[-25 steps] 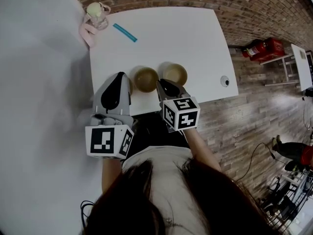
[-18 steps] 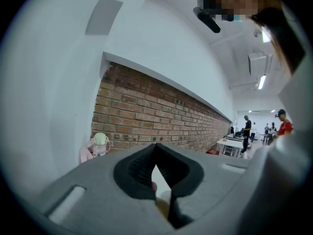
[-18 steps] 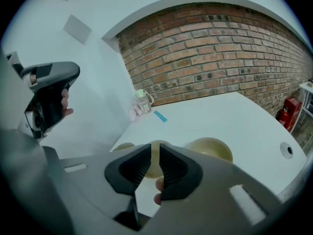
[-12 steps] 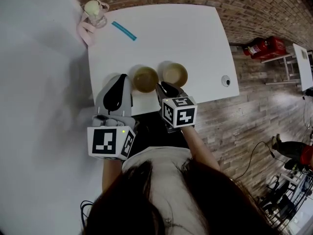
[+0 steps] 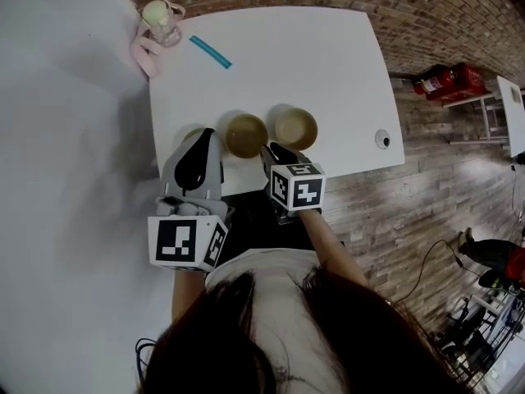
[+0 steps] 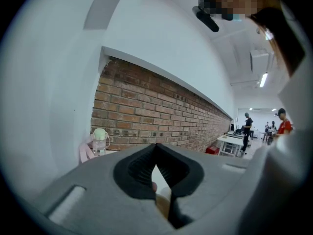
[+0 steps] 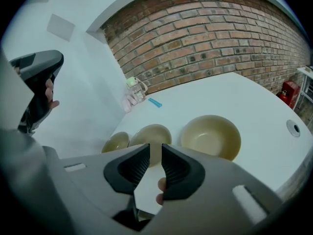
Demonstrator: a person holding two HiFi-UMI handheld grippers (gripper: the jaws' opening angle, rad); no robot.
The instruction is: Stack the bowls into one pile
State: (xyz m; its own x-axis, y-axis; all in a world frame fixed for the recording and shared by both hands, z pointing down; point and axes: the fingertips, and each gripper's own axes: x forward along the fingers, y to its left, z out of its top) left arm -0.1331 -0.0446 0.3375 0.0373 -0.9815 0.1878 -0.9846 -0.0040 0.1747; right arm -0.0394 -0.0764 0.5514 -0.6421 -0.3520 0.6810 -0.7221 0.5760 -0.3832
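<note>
Head view shows three tan bowls, unstacked, in a row along the white table's [image 5: 328,48] 6 o'clock edge: the small bowl [image 7: 116,142] at 9 o'clock of the middle bowl [image 5: 246,135], the large bowl [image 5: 295,127] at its 3 o'clock. The left gripper [image 6: 155,145], tips pressed together, hangs over the small bowl. The right gripper [image 7: 155,147], jaws narrowly parted and empty, points at the middle bowl.
</note>
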